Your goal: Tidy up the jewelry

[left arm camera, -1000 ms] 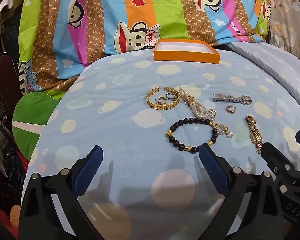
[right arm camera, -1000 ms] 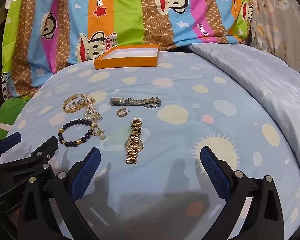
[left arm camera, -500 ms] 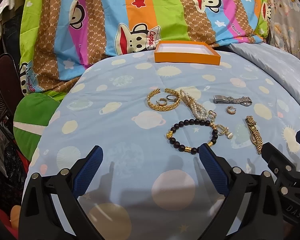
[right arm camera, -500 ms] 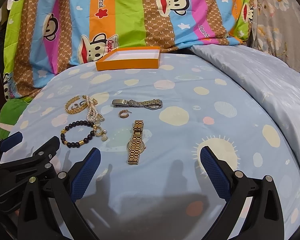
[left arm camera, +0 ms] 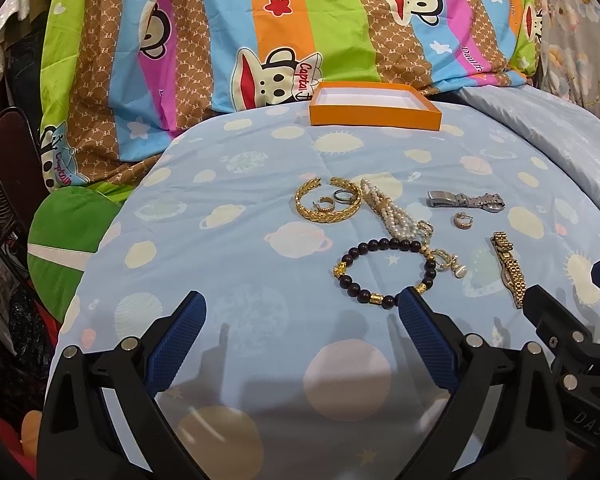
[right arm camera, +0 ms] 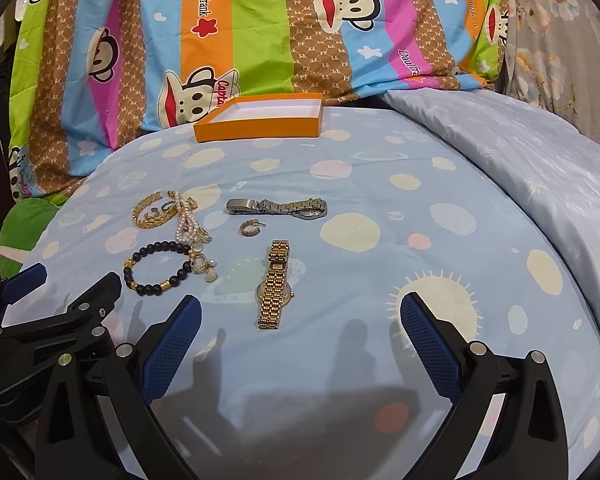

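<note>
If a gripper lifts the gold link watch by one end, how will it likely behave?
The gold link watch lies flat on the blue patterned bedsheet with its band made of many small links, so it would probably droop and swing, not stay stiff. Polished metal may slip between the pads. On soft bedding, a push might snag it rather than slide it.

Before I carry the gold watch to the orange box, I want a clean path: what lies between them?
In the right wrist view, the silver watch lies between the gold watch and the orange box; a small hoop earring sits just left.
</note>
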Demonstrator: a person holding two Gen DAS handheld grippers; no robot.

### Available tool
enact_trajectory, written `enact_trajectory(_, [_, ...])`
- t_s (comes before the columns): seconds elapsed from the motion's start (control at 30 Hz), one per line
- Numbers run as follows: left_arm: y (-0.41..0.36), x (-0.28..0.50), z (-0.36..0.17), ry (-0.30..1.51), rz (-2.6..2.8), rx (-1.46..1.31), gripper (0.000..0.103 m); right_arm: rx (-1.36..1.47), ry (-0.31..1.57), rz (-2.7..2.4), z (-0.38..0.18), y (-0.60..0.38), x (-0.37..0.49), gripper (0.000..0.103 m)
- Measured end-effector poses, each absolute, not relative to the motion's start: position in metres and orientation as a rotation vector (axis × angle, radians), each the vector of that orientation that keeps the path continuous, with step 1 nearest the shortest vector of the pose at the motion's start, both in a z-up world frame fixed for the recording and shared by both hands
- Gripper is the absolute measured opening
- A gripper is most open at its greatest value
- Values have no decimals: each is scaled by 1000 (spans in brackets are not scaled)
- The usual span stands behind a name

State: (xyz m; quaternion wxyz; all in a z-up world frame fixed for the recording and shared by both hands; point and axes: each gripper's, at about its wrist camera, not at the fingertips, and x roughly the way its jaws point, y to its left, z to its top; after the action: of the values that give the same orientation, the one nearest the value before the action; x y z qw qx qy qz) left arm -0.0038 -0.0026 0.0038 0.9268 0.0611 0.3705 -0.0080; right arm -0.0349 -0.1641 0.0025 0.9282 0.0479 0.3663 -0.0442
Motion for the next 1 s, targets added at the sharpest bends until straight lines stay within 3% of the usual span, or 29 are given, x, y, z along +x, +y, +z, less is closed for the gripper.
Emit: enact_trajectory(1.0, [-2,-5,3,765,-20,128,94,102,754,-92,1,-165,-34,98])
